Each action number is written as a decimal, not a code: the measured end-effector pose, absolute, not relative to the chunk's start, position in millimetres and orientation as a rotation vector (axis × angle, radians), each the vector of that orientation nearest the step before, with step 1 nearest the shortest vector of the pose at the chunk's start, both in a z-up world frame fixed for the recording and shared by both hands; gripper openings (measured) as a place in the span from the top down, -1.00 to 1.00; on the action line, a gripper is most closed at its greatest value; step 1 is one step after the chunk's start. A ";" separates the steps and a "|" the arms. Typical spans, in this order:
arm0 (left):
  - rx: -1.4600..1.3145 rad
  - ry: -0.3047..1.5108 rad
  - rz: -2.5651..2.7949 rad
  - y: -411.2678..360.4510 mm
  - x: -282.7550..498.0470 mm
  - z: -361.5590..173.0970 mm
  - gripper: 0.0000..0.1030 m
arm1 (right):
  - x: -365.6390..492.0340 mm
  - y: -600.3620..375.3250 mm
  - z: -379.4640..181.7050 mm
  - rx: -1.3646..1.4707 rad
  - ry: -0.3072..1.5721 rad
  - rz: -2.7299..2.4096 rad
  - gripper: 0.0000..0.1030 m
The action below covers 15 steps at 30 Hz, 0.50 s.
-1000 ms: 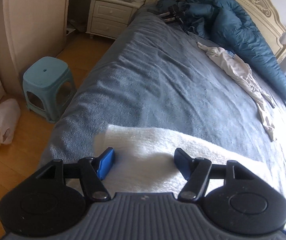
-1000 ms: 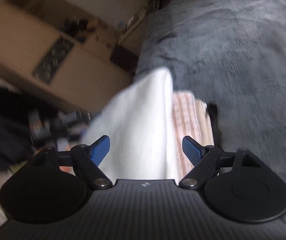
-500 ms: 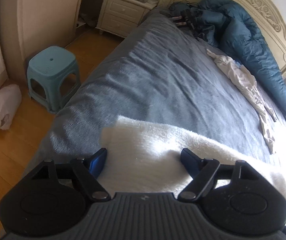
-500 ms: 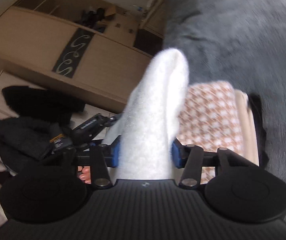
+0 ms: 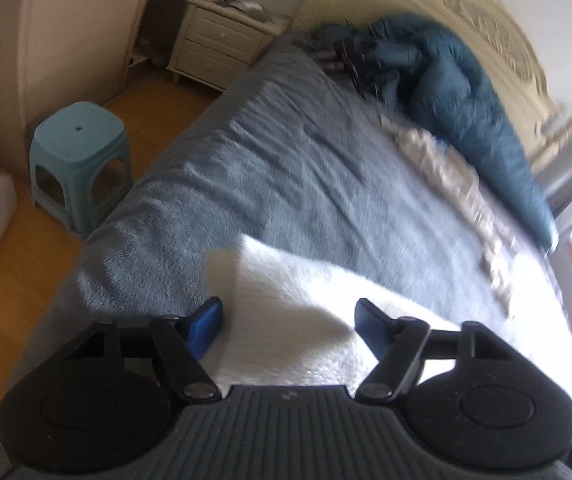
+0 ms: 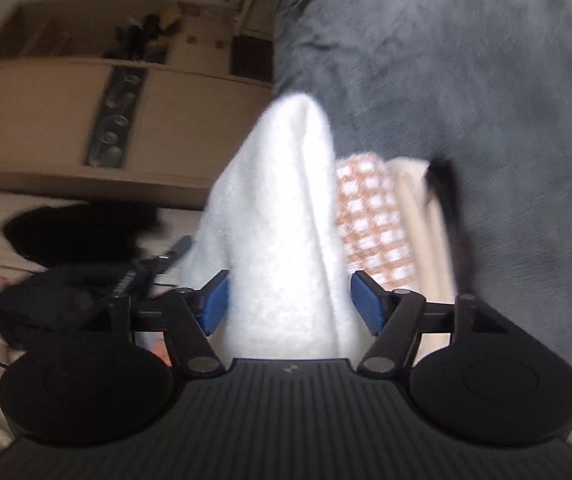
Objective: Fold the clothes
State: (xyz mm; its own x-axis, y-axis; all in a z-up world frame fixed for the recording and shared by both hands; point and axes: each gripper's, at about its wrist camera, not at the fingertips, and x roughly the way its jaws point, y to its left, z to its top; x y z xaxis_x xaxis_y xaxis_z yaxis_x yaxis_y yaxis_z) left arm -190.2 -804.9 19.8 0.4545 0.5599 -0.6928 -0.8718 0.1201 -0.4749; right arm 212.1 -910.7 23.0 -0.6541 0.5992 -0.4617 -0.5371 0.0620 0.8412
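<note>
A white fluffy garment [image 5: 305,288] lies folded at the near edge of the bed, under my left gripper [image 5: 287,326]. That gripper is open and its blue pads straddle the cloth. In the right wrist view, which is rolled sideways, the same white garment [image 6: 286,220] tops a stack of a checked orange cloth [image 6: 369,220], a cream cloth [image 6: 413,208] and a black one [image 6: 445,200]. My right gripper [image 6: 291,306] is open around the thick white fold, its pads just beside the fabric. A crumpled cream garment [image 5: 445,168] lies further up the bed.
The grey-blue bed cover [image 5: 286,160] stretches ahead, with a teal duvet [image 5: 465,92] bunched at the headboard [image 5: 497,36]. Left of the bed stand a teal stool [image 5: 78,152] and a nightstand [image 5: 214,44]. A wooden wardrobe [image 6: 66,120] and dark items [image 6: 66,232] are beside the bed.
My right gripper closed on the white fold half a second ago and has now widened off it. The left gripper stayed open, and its view swung slightly over the garment.
</note>
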 end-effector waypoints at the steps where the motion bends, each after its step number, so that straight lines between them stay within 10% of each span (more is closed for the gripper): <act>1: -0.998 0.332 1.095 -809.9 -201.8 25.7 -0.39 | 209.8 -907.3 35.8 0.011 1.475 1.722 -0.30; 8: -1.144 0.106 1.230 -872.4 -285.7 31.1 -0.42 | 188.8 -883.3 124.6 -0.365 1.247 1.730 -0.31; 15: -1.382 -0.027 1.298 -941.2 -339.2 -14.7 -0.42 | -19.3 -891.6 141.2 -0.974 0.617 2.116 -0.38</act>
